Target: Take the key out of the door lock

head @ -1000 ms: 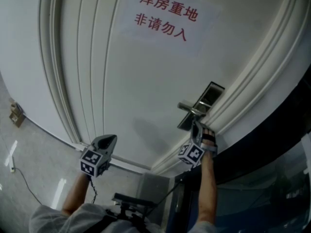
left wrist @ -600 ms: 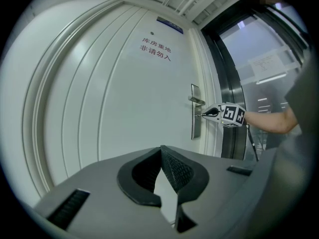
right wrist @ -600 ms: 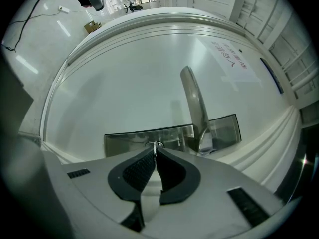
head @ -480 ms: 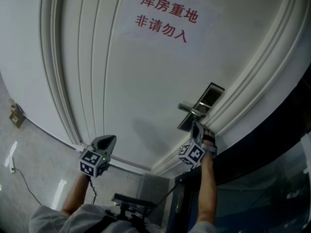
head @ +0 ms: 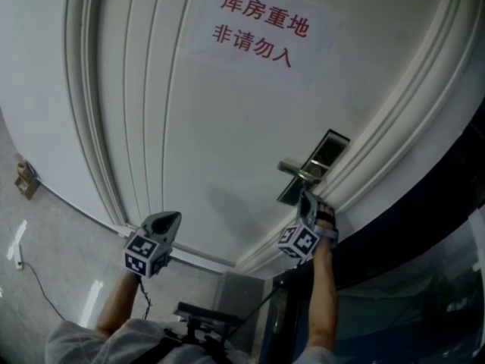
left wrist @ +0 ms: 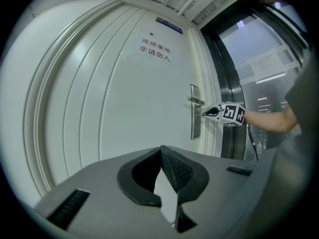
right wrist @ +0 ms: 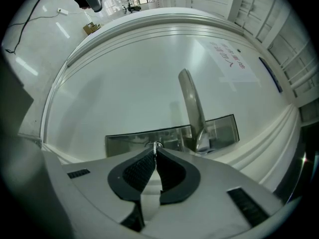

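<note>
A white door [head: 227, 127] carries a metal lock plate [head: 314, 165] with a lever handle [head: 295, 170]. My right gripper [head: 305, 196] points at the plate just below the handle. In the right gripper view the jaws are closed on the small metal key [right wrist: 156, 145], which sticks out of the lock plate [right wrist: 129, 141] beside the handle [right wrist: 192, 103]; the right gripper [right wrist: 155, 151] pinches it at the tips. My left gripper [head: 168, 220] hangs back from the door at the lower left, shut with nothing in it [left wrist: 161, 148]. From there the right gripper [left wrist: 209, 112] shows at the plate [left wrist: 195, 111].
A paper sign with red characters [head: 261, 20] is stuck high on the door. Raised mouldings frame the door on both sides. A dark glass partition [head: 424, 226] stands to the right. On the floor at left lie a cable [head: 30, 271] and a small brown object [head: 26, 179].
</note>
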Available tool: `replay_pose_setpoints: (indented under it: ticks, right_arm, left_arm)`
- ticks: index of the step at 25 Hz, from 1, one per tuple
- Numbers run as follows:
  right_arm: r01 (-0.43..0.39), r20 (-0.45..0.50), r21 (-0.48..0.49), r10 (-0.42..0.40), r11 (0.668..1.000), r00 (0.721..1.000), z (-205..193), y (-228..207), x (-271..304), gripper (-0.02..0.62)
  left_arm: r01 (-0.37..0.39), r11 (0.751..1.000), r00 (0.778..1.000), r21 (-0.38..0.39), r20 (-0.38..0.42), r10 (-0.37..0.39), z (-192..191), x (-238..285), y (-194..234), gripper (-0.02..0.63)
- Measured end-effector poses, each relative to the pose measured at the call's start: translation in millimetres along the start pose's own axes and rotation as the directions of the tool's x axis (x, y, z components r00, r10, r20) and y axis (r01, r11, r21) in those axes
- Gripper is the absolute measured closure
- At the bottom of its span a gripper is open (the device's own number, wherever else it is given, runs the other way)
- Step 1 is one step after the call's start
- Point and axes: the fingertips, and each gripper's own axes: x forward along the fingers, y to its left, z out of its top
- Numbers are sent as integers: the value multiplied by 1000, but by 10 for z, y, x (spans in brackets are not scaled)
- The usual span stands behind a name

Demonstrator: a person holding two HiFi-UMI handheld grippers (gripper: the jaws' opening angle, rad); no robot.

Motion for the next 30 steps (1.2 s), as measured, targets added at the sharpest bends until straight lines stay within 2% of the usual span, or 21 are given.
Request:
replay_pose_setpoints:
  ticks: [16, 23, 28, 30]
  right_arm:
    - [26, 12, -38, -25, 999, 1000, -28, 8, -21, 574]
    - [28, 37, 11, -29, 1000, 999, -3, 58, -241, 574]
    - [57, 58, 87, -62, 995, 996, 19, 21, -560, 574]
    - [56, 71, 156, -68, 986, 995, 31, 22, -711, 574]
  left_arm:
    - [1, 1000, 1000, 3, 1, -1, -3, -52, -39, 614]
    - [17, 1000, 1000, 15, 5, -17, 11, -88, -118, 614]
    - [39, 999, 999, 24, 5, -39, 32, -153, -210, 614]
    - [50, 998, 999, 24, 6, -50, 37, -179, -244, 614]
